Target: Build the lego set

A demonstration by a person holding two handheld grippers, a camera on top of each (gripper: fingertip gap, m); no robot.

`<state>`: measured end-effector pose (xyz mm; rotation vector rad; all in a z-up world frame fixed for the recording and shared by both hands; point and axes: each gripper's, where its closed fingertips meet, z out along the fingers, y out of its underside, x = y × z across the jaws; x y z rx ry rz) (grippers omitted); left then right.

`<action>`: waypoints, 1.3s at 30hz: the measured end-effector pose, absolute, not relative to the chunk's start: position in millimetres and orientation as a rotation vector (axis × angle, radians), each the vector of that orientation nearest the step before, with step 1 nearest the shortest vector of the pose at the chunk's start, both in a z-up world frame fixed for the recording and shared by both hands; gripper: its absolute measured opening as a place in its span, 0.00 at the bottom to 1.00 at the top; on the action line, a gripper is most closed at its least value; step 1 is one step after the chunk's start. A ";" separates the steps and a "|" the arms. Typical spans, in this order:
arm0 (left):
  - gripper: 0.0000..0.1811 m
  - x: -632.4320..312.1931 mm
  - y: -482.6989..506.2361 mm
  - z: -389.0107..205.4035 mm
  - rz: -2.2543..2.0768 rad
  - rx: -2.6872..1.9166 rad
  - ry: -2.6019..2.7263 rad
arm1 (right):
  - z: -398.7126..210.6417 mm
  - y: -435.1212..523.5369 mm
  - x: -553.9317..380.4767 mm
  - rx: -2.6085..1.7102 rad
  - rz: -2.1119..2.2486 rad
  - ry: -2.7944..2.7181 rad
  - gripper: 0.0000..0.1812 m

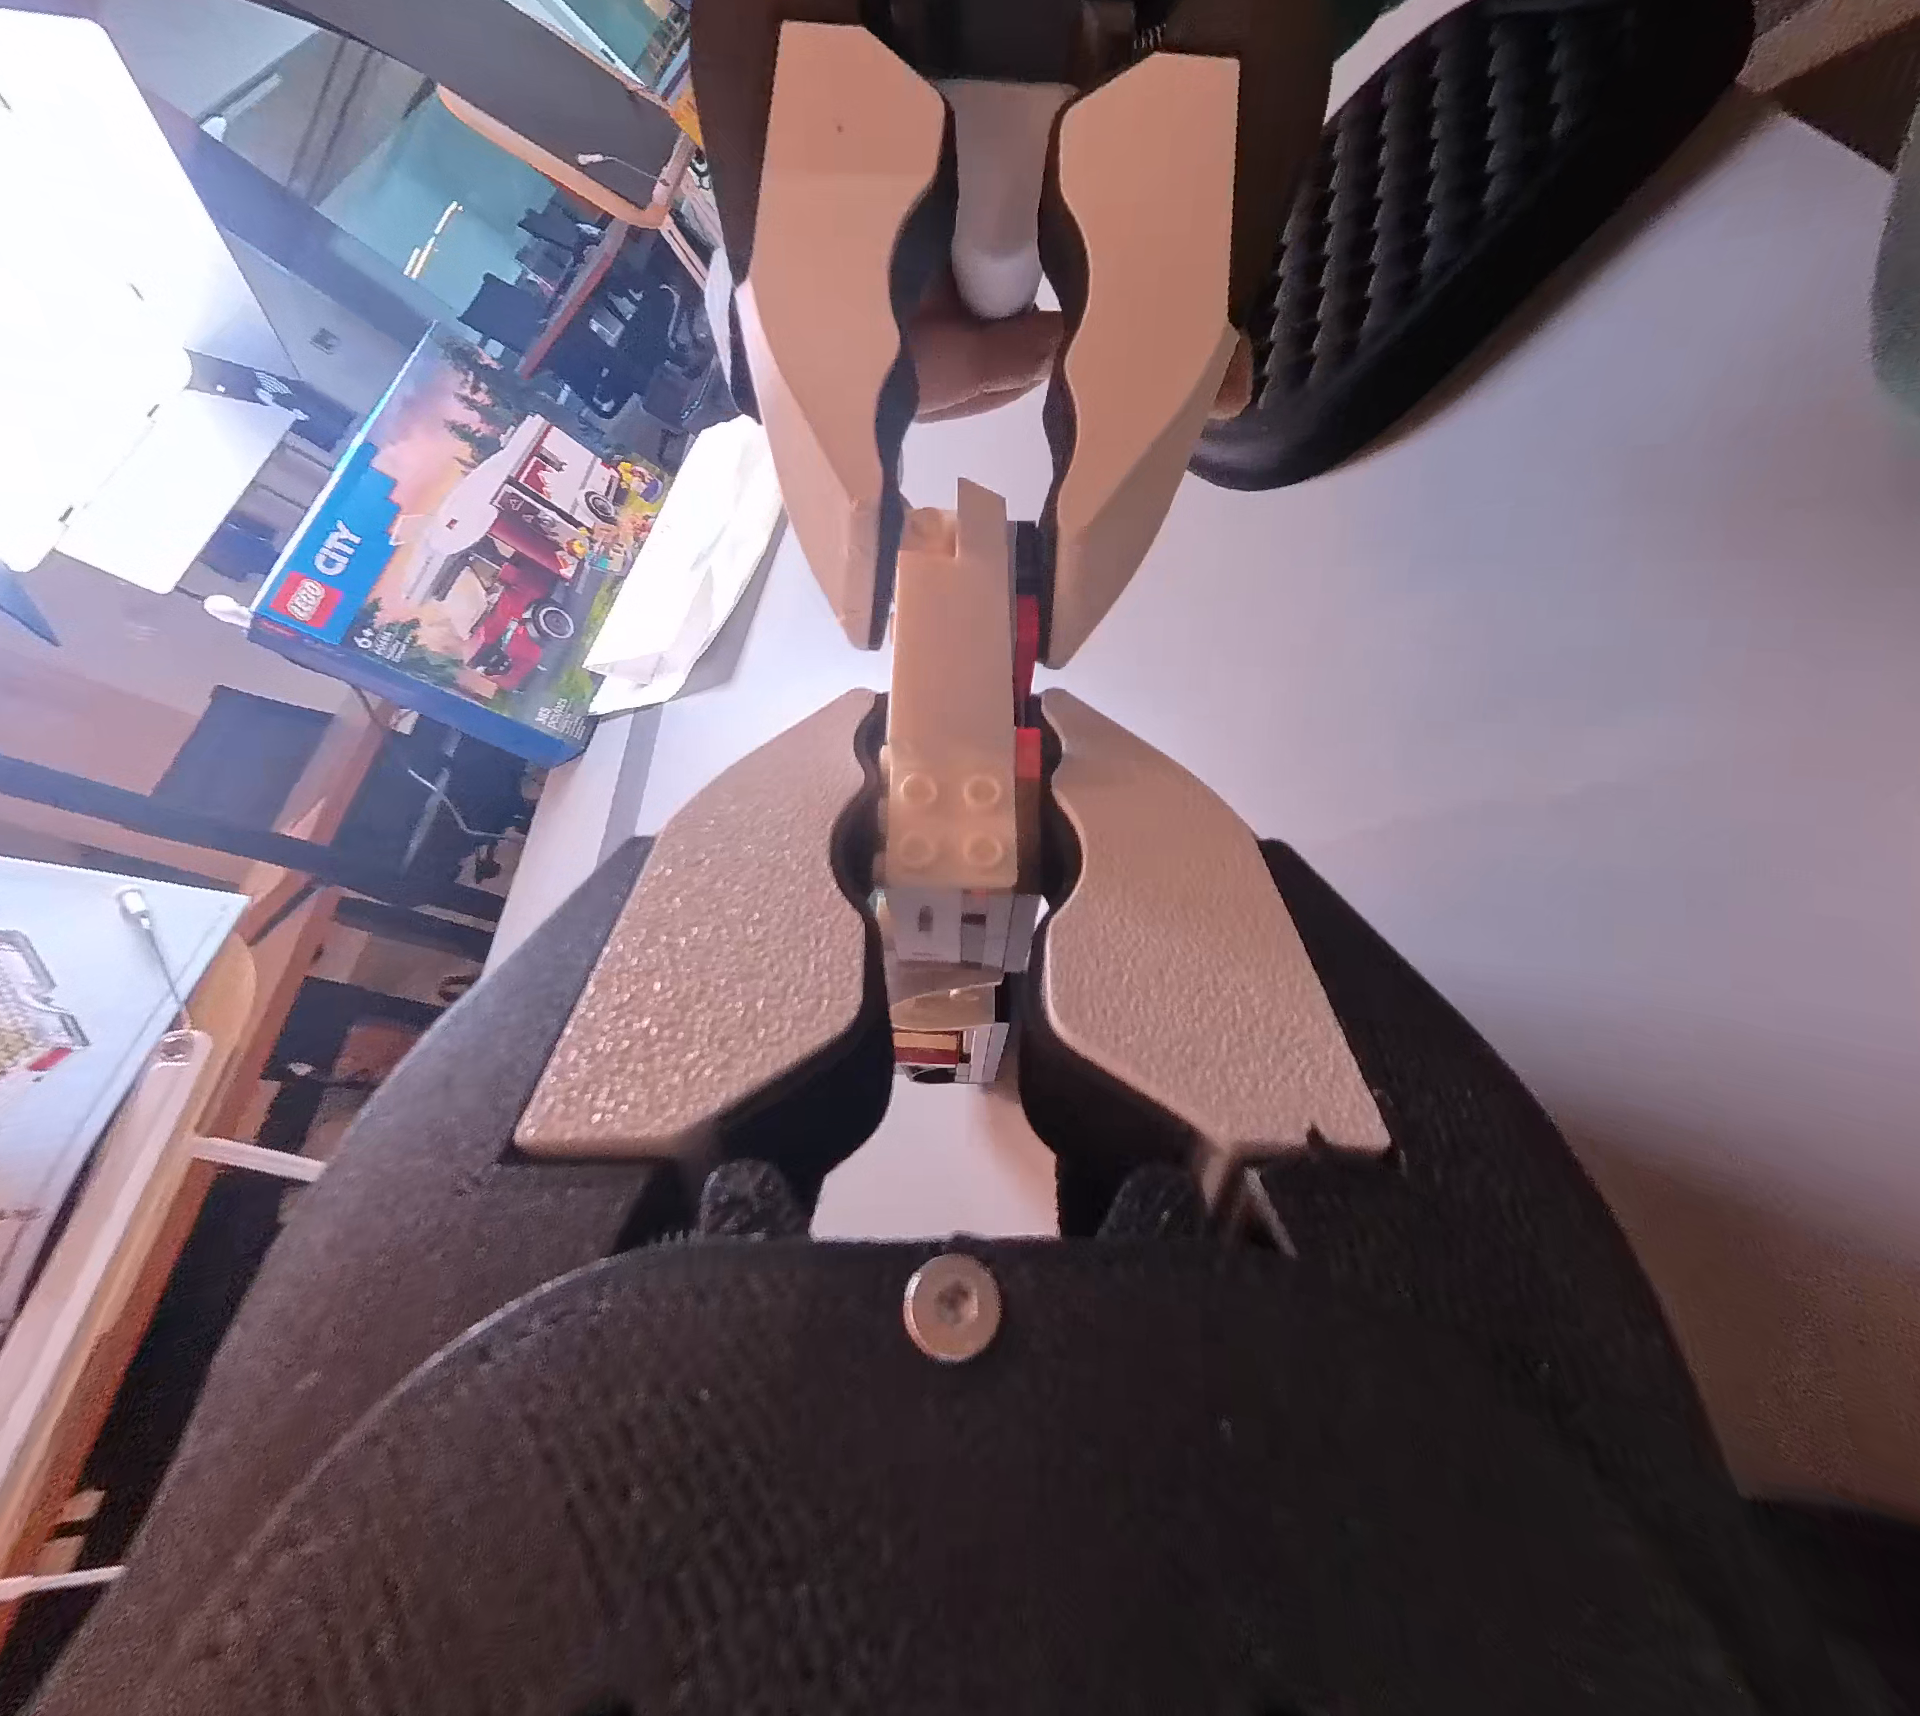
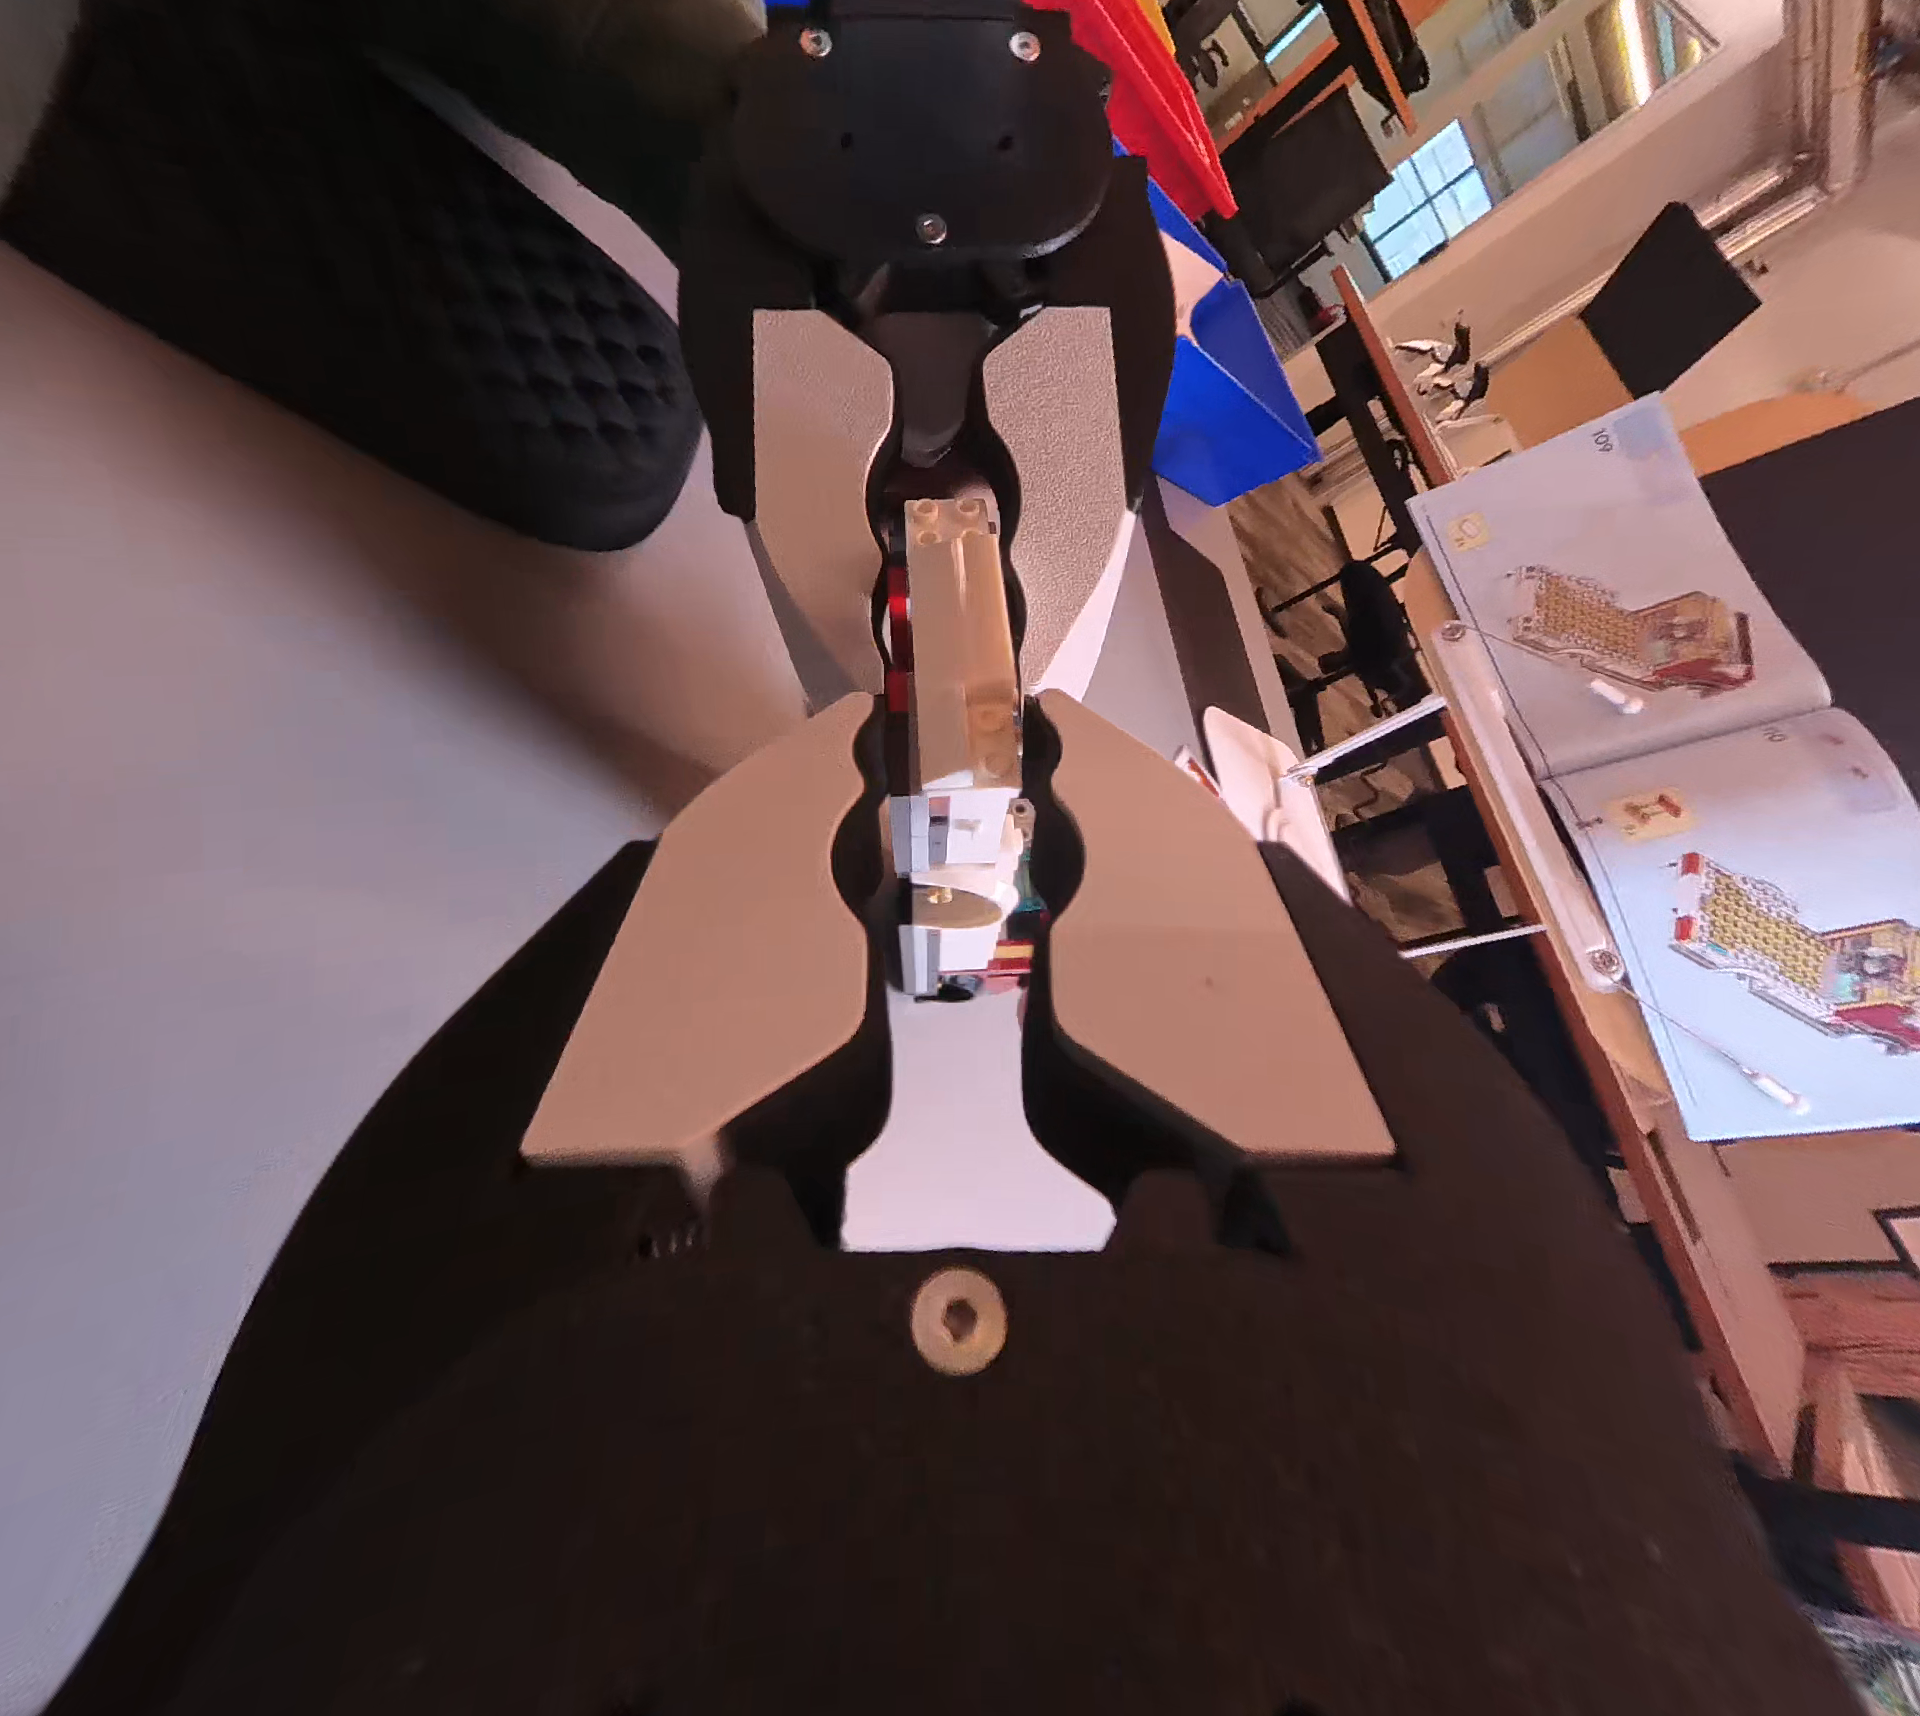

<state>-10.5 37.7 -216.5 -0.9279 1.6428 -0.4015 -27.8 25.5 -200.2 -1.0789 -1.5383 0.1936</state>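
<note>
Left gripper (image 1: 954,897): clamped on lego assembly (image 1: 951,700), frame centre, for bracing.
Right gripper (image 2: 956,845): clamped on its opposite end, steadying.

Right gripper (image 2: 956,731) closed on near end of white lego model (image 2: 951,679). Left gripper (image 2: 940,700) opposite clamps its far end. Open instruction booklet (image 2: 1662,731) lies at right.

A long, narrow lego assembly (image 1: 951,793) hangs above the white table, white studded plates on top, red, black and grey bricks beneath, clamped at both ends.
</note>
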 end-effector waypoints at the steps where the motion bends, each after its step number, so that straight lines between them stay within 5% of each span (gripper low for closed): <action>1: 0.13 -10.2 38.9 -215.0 -0.423 -0.939 1.639 | -198.9 27.4 -27.6 -1.080 0.195 -1.542 0.13; 19: 0.13 -9.7 53.3 -200.9 -0.556 -1.025 1.647 | -184.0 45.2 -26.6 -1.218 0.322 -1.493 0.13; 31: 0.13 -10.8 82.0 -166.9 -1.183 -1.182 1.637 | -151.8 86.6 -28.6 -1.650 0.619 -1.314 0.12; 39: 0.29 -13.8 115.5 -176.7 -1.043 -1.441 1.319 | -159.9 107.3 -21.0 -1.866 0.712 -1.020 0.12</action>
